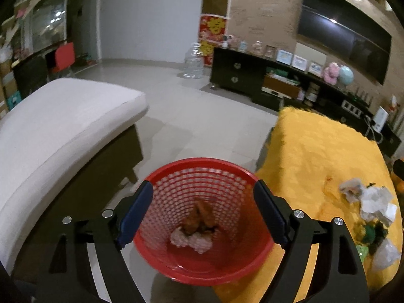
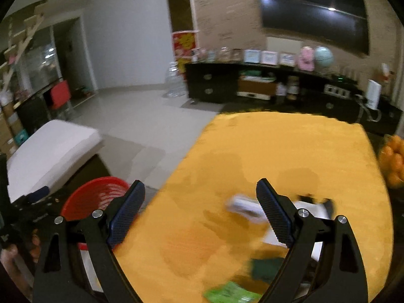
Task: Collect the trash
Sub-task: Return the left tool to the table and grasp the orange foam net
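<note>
A red mesh basket (image 1: pixel 202 174) sits between the fingers of my left gripper (image 1: pixel 203 189), which is shut on its sides and holds it beside the yellow-covered table (image 1: pixel 315 151). Brown scraps and a crumpled pink-white wad (image 1: pixel 194 240) lie in its bottom. Crumpled white paper (image 1: pixel 373 202), green scraps (image 1: pixel 371 234) and a clear wrapper (image 1: pixel 386 255) lie on the table's right part. My right gripper (image 2: pixel 200 189) is open and empty above the table, with white paper (image 2: pixel 242 205) and green wrappers (image 2: pixel 229 293) by its right finger. The basket (image 2: pixel 93 194) shows at lower left there.
A white cushioned bench (image 1: pixel 63 131) stands left of the basket. A black TV cabinet (image 1: pixel 252 75) with frames and a globe lines the far wall under a TV (image 1: pixel 343 32). Oranges (image 2: pixel 394 161) sit at the table's right. Tiled floor (image 1: pixel 189 116) lies between bench and table.
</note>
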Demonstrator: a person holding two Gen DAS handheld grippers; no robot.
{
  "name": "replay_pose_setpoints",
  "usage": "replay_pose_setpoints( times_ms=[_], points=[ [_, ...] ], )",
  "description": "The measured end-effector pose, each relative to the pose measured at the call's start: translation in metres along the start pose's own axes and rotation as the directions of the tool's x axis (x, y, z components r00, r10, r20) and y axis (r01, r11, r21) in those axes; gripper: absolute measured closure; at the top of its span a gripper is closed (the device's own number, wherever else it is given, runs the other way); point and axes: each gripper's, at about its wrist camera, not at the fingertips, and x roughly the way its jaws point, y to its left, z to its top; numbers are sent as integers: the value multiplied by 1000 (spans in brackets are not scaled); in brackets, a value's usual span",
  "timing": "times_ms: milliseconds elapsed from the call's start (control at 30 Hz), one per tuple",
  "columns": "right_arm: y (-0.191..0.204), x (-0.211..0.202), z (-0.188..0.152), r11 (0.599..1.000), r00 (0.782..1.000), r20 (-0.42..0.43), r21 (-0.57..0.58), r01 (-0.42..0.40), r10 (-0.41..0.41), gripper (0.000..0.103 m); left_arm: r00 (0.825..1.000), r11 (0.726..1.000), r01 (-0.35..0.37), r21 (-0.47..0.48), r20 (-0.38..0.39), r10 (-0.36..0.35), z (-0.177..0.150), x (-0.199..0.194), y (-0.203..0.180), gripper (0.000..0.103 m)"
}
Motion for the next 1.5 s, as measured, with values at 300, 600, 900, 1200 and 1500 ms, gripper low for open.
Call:
replay_pose_setpoints(
  times_ms=[300,600,900,1200,1500],
  points=[
    [-55,-24,-45,991,995,-51,93,95,-90,16,993,984,114,136,-30,-111,-15,1,-74,24],
    [-83,-37,-63,979,992,-60,165,120,-112,16,967,930,246,275,-133,-217,-44,25,-149,24],
    [-88,-42,-67,978,994,-68,182,100,-89,16,927,884,345,315,-262,-268,-67,59,-194,24],
    [-91,-40,-69,977,993,-77,188,98,-85,16,923,870,350,347,-289,-255,-79,79,-209,56],
    [-70,-35,-83,989,992,-104,123,78,-65,16,922,879,358,314,-268,-280,-69,67,-189,83]
  ],
)
